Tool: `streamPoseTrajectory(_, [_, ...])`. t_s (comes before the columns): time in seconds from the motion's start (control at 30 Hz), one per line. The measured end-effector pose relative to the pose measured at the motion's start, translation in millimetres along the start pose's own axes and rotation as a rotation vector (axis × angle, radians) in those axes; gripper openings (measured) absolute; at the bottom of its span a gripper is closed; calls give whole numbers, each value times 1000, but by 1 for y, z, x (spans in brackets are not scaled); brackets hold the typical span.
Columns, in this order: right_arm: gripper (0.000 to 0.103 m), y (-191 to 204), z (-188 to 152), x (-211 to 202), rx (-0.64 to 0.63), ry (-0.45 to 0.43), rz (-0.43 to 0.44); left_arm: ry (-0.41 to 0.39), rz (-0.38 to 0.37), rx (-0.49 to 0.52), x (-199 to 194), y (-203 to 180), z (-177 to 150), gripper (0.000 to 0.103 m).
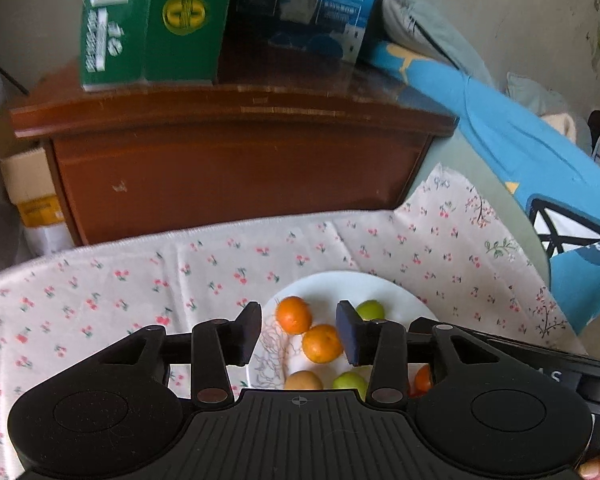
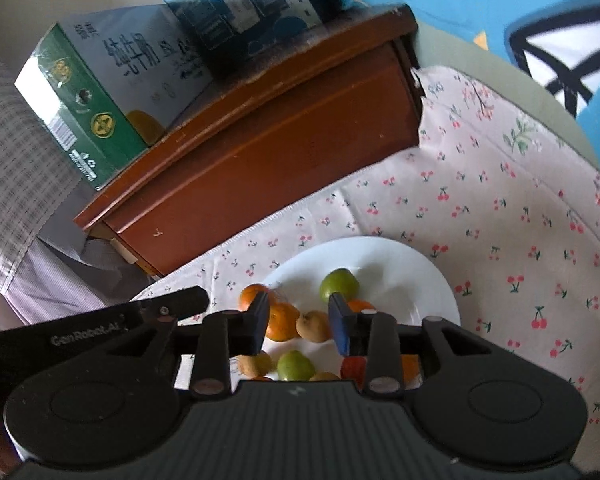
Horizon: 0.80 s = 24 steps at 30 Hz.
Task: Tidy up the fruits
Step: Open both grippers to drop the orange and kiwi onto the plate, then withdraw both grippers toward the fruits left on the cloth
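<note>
A white plate (image 1: 392, 294) on a cherry-print cloth holds several small fruits: oranges (image 1: 294, 314), green fruits (image 1: 371, 310) and a tan one (image 1: 303, 380). My left gripper (image 1: 299, 330) is open above the plate, with an orange (image 1: 322, 343) between its fingers, untouched. In the right wrist view the same plate (image 2: 400, 264) shows a green fruit (image 2: 339, 285), oranges (image 2: 281, 322) and a tan fruit (image 2: 314, 326). My right gripper (image 2: 298, 322) is open above the plate, the tan fruit between its fingers. The left gripper's body (image 2: 100, 326) shows at the left.
A brown wooden cabinet (image 1: 236, 168) stands behind the cloth, with a green carton (image 1: 140, 28) and a blue carton (image 1: 300, 8) on top. Blue bedding (image 1: 540, 152) lies to the right. Cardboard boxes (image 1: 28, 184) sit left of the cabinet.
</note>
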State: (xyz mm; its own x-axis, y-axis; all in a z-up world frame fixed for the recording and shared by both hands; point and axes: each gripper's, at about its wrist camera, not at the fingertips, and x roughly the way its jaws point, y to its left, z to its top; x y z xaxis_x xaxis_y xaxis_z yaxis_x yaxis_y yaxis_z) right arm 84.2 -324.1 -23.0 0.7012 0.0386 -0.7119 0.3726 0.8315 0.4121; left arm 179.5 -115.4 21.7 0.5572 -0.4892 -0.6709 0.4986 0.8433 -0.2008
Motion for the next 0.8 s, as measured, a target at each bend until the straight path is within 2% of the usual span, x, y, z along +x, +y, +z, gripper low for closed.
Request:
streamPoseTrajectory(0.17, [36, 6, -2, -4, -21, 7, 20, -32, 31, -28, -24, 8, -1, 46])
streamPoseTrajectory(0.37, [36, 17, -12, -12, -66, 25, 35, -57, 75, -76, -51, 23, -13, 47])
streamPoseTrajectory(0.53, [37, 28, -23, -23, -118, 26, 35, -75, 141, -99, -75, 33, -34, 49])
streamPoseTrajectory(0.6, [39, 31, -28, -29, -133, 20, 29, -72, 152, -107, -83, 35, -44, 56])
streamPoseTrajectory(0.63, [41, 32, -30, -31, -136, 18, 28, -64, 157, -115, -85, 36, -49, 57])
streamPoseTrajectory(0.8, [41, 37, -50, -41, -148, 29, 0, -41, 183, -135, -96, 34, -77, 57])
